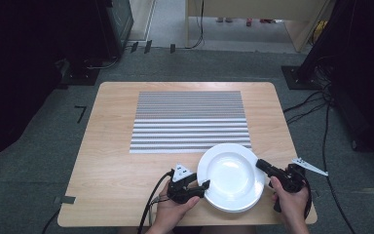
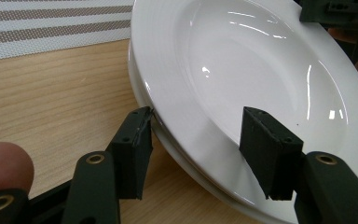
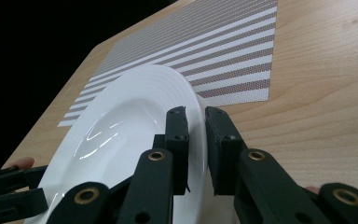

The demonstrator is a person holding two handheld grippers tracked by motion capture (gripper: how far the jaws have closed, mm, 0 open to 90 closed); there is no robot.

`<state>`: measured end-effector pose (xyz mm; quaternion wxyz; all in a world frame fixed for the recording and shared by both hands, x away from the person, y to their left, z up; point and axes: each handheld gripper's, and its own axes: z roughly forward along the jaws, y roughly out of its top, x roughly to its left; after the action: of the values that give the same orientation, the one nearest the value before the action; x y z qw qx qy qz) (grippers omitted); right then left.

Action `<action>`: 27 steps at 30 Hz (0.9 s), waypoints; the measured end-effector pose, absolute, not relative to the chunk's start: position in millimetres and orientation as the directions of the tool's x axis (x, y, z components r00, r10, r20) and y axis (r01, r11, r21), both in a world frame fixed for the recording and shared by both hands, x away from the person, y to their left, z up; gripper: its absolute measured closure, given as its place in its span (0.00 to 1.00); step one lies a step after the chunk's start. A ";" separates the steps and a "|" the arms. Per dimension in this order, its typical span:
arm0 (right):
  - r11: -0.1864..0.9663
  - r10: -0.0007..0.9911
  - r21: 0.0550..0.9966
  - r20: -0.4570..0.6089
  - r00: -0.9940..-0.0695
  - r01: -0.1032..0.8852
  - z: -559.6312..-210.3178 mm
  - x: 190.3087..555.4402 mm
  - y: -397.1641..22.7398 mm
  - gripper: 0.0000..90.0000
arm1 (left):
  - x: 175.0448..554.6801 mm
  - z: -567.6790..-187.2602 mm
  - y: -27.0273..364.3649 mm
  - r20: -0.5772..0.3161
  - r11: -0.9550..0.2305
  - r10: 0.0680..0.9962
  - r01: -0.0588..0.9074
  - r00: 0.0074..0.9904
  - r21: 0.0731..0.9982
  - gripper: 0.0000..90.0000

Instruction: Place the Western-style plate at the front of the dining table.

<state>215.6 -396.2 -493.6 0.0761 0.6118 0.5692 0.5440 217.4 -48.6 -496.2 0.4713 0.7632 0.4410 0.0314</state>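
- The white plate (image 1: 232,176) lies at the near edge of the table (image 1: 112,170), its far rim overlapping the striped placemat (image 1: 190,121); a second rim under it suggests a stack of two, though I cannot be sure.
- It sits between the two tools, one at each side.
- The right gripper (image 3: 196,135) is clamped on the plate's right rim.
- The left gripper (image 2: 196,140) straddles the left rim, jaws partly spread, pads seemingly not pressing yet.
- A level lift likely depends on the left side closing first.
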 end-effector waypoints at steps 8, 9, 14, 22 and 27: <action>-0.330 0.797 0.712 0.562 -0.222 0.620 -499.1 220.0 -393.1 0.88 | 216.9 -495.9 -49.9 -0.361 -0.164 0.711 0.642 0.603 0.749 0.49; -0.330 0.797 0.712 0.562 -0.222 0.620 -499.1 220.0 -393.1 0.88 | 216.8 -495.8 -50.0 -0.361 -0.163 0.713 0.643 0.601 0.748 0.49; -0.336 0.787 0.705 0.575 -0.225 0.625 -499.8 220.2 -395.1 0.89 | 216.4 -495.6 -51.0 -0.353 -0.162 0.719 0.639 0.598 0.752 0.50; -0.342 0.790 0.692 0.578 -0.204 0.636 -501.7 221.8 -393.3 0.88 | 220.0 -495.5 -46.6 -0.392 -0.136 0.707 0.658 0.588 0.741 0.55; -0.359 0.777 0.686 0.596 -0.204 0.633 -501.5 222.0 -394.4 0.89 | 219.3 -493.8 -44.7 -0.384 -0.131 0.711 0.647 0.590 0.751 0.60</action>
<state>222.0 -394.4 -501.5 0.0671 0.6272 0.5620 0.5351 219.3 -44.7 -493.8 0.4798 0.7514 0.4518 0.0331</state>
